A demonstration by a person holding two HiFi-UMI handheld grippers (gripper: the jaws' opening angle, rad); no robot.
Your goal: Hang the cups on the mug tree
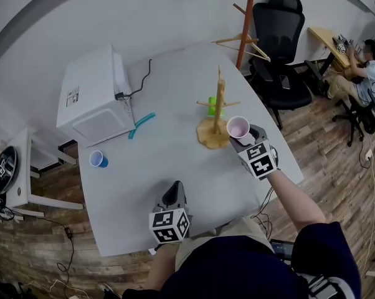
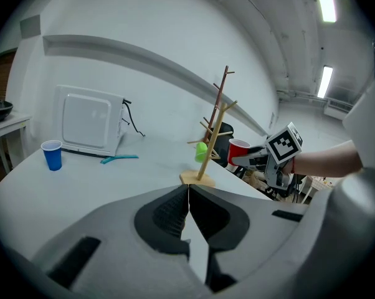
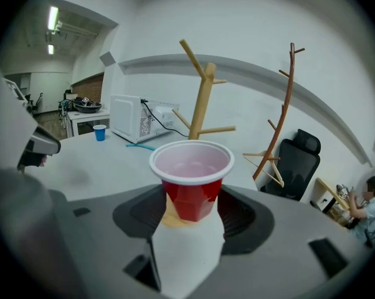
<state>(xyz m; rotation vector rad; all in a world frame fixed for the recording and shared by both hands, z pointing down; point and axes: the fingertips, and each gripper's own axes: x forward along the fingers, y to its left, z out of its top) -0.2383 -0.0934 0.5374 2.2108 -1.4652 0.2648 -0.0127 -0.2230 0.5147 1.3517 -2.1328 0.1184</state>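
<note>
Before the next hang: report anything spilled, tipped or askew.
Nothing stands out. The mug tree stands upright with a green cup on it, the blue cup stands upright, and the right gripper holds the red cup upright.

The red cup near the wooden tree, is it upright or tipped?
Upright: the red cup stands mouth up, held in the right gripper, rim level, its pale inside showing empty.

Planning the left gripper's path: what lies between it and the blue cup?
Nothing. The head view shows only bare table between the left gripper and the blue cup.
</note>
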